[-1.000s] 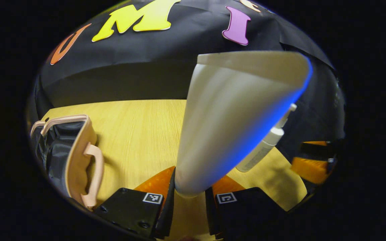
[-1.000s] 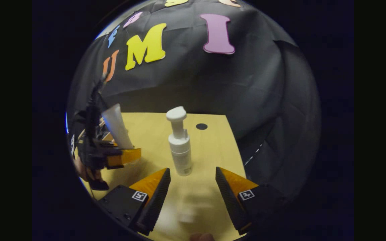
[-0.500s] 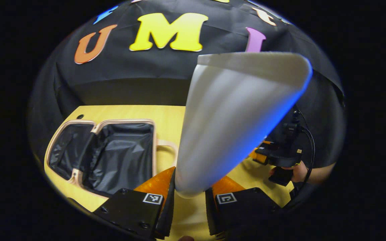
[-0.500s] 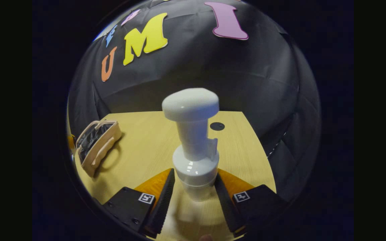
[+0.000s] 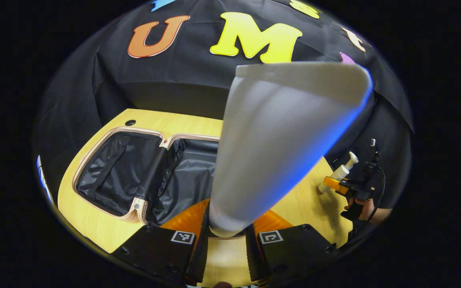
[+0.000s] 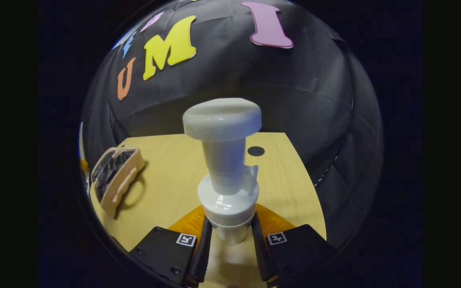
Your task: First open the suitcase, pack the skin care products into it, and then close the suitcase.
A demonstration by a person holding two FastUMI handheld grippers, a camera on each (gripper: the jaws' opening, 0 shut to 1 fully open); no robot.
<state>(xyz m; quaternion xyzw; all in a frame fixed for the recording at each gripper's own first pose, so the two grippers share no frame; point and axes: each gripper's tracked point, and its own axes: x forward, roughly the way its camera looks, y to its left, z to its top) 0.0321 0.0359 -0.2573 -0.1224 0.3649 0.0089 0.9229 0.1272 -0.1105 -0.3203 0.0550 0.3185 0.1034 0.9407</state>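
You have the first step behind you: the suitcase (image 5: 142, 176) lies open on the worktop (image 5: 94, 224), both black-lined halves spread flat and, as far as the left gripper view shows, with nothing packed in them.

Your left gripper (image 5: 225, 240) has its jaws clamped on the capped end of a white squeeze tube (image 5: 278, 140), which stands up along the fingers and hangs just over the near half of the case. That product looks ready to be lowered in and let go.

Your right gripper (image 6: 227, 244) has its jaws pressed on either side of the white pump bottle (image 6: 226, 172), below its collar. I cannot tell from the right gripper view whether the bottle's base sits on the worktop or hangs off it. In that view the suitcase sits well apart, off to the left, so the bottle has the width of the worktop to cross.

So, by my judgement, you are roughly a third through: opened, both items in hand, neither yet inside, and the lid left to swing over and shut.
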